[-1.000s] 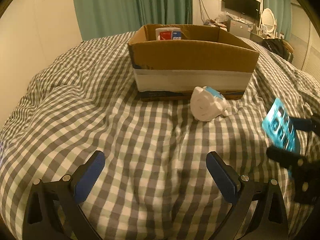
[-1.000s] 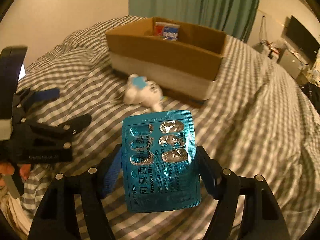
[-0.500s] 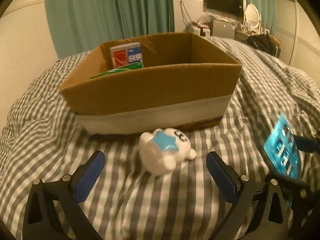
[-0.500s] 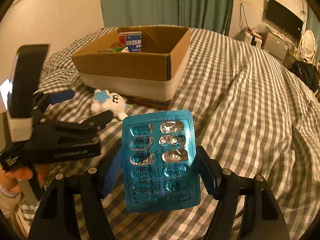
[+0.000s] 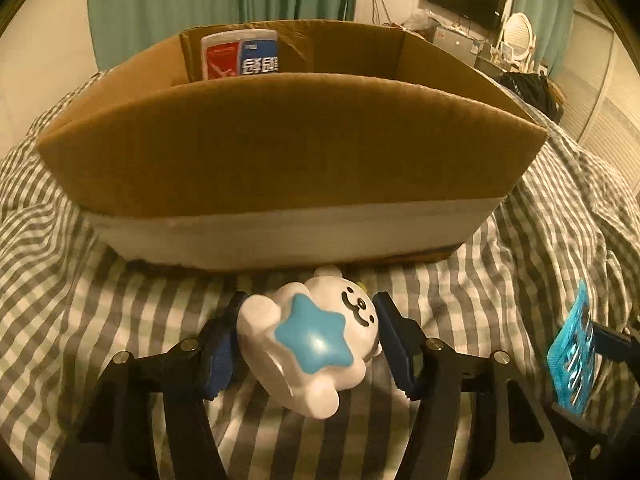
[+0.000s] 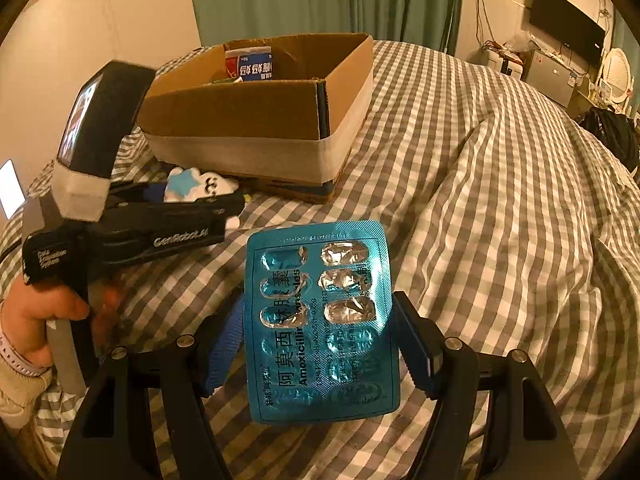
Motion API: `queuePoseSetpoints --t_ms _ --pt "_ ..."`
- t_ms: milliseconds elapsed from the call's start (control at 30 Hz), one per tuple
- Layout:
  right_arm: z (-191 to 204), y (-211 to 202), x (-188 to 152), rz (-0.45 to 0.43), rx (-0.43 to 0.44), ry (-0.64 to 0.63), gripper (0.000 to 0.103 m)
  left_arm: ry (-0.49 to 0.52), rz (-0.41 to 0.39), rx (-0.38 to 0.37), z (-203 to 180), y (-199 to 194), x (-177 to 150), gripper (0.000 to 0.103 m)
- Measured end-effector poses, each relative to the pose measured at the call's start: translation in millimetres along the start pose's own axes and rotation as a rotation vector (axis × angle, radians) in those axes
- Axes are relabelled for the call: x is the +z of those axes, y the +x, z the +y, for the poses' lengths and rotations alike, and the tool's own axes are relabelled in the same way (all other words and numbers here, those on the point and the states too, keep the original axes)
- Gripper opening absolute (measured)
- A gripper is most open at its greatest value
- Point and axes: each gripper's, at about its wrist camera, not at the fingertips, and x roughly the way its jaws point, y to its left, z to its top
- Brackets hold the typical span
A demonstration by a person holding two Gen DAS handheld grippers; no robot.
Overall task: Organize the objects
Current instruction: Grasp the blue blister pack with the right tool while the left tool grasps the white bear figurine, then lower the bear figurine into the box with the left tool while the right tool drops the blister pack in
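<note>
Two grips: left gripper [image 5: 308, 336] pinches the bear toy [image 5: 316, 344]; right gripper [image 6: 320, 340] pinches the blister pack [image 6: 320, 320], its print readable only from the right wrist, box [image 6: 256, 120] at eleven o'clock

Both black plastic two-finger grippers [image 5: 310, 344] [image 6: 320, 344] carry blue ribbed pads [image 6: 224, 340] and silver screws [image 6: 453, 343]; white "GenRobot.AI" lettering [image 6: 181, 237] marks one. A pale pink wristband [image 6: 16, 360] meets a cream sleeve [image 6: 20, 396].

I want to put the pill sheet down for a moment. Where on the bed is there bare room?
The checked cover to the right of the cardboard box lies bare, though rumpled into folds. The strip along the box's front is crowded: the white star toy sits between the left gripper fingers there. The right gripper holds the blister pack.
</note>
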Motion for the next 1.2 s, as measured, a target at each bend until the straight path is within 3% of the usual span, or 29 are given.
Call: queuePoseSetpoints --t_ms 333,633,867,1200 --pt "10.7 -20.1 1.2 -0.047 -0.011 0.008 0.070 0.035 -0.049 -0.008 5.1 -53.8 -15.9 0.064" --pt "28.1 -65.0 13.9 -0.146 -0.040 -0.035 0.070 0.000 -0.182 0.005 24.4 -116.4 -3.9 0.064" --pt "43.7 -100.5 41.3 -0.230 -0.048 -0.079 0.070 0.000 -0.296 0.015 24.7 -167.0 12.5 0.064" --pt "54.5 -122.3 110.0 -0.328 0.049 -0.080 0.070 0.002 -0.428 0.052 33.8 -203.5 60.8 0.064"
